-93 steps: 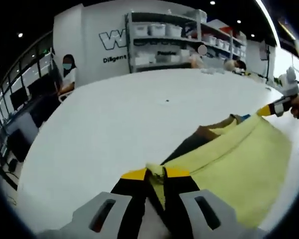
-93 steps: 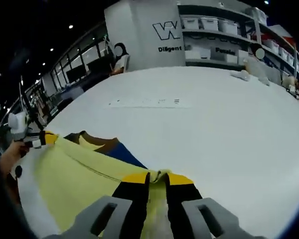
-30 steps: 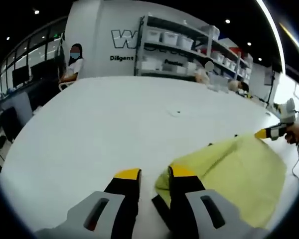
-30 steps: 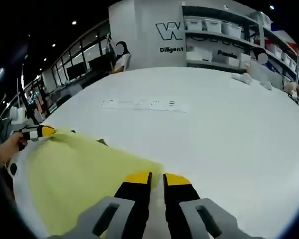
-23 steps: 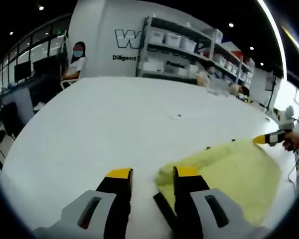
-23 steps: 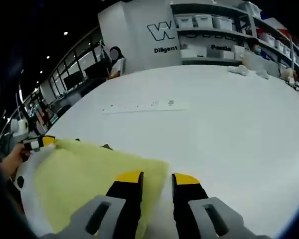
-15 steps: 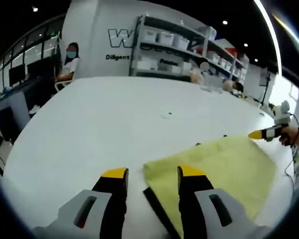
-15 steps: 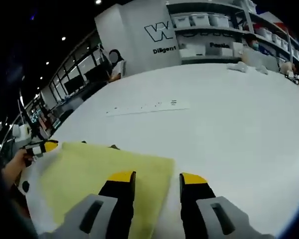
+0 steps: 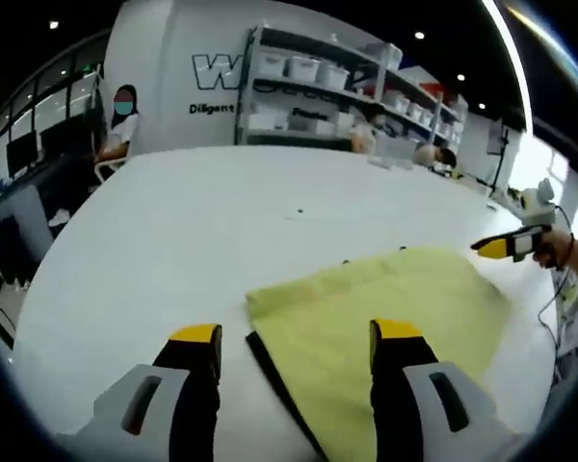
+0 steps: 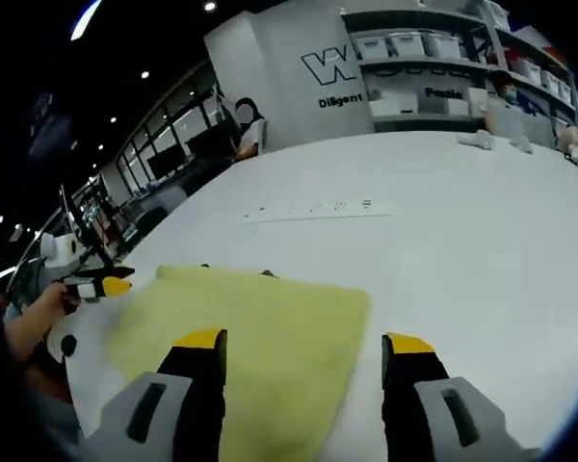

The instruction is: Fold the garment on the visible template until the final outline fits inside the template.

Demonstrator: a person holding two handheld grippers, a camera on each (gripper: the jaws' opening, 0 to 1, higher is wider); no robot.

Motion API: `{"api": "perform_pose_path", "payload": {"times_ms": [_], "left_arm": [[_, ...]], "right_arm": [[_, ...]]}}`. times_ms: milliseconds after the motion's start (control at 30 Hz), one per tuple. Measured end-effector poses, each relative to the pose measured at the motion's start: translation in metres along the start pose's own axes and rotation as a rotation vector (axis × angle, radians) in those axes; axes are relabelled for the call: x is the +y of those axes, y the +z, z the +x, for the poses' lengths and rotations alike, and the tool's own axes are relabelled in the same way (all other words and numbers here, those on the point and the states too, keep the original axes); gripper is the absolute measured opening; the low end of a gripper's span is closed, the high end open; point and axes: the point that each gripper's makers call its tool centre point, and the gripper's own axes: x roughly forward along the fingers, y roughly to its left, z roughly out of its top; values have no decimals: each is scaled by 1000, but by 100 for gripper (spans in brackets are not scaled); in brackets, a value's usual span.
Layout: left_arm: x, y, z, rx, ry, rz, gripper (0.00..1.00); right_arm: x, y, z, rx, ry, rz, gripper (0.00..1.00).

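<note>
Wall [image 9: 164,58] behind the table [image 9: 173,221] reads a big "W" with "Diligent" under it, same lettering in the right gripper view; bins on the shelves [image 9: 308,91] carry dark text too blurred to read. A thin white strip [image 10: 318,209] with small dark marks, unreadable, lies on the table well ahead of the right gripper [image 10: 306,339]. Garment [image 9: 385,313] is a yellow folded rectangle lying flat; in the left gripper view its near corner sits between the jaws of the left gripper [image 9: 294,332], long axis running away to that gripper's right toward the other gripper. A dark edge [image 9: 279,390] shows under its near side. In the right gripper view the cloth's right edge falls between the jaws and the rest spreads off to the left. Both grippers have jaws wide apart, holding nothing, hovering just over the cloth. Person seated [image 9: 116,120] far back left.
</note>
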Motion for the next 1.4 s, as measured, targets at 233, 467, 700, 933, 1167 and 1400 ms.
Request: {"api": "perform_pose_path", "payload": {"times_ms": [233,467,700,933,1167,1400], "left_arm": [[-11,-7,-21,8,-15,47,73],[-33,-24,-42,35,-91,89,74],[-45,-37,-63,39,-106,108,71],[-51,-55,-80,48,-120,137,66],[-50,-70,-88,81,-145,141,54],[-45,-86,-95,104,-147,131,42]], "right_arm": [[10,-11,-16,30,30,-32,70],[29,-26,-34,53,107,-89,71],[41,-38,-49,60,153,-126,73],[39,-57,-61,86,154,-141,73],[38,-80,-68,121,150,-181,64],[29,-102,-72,168,145,-336,41]]}}
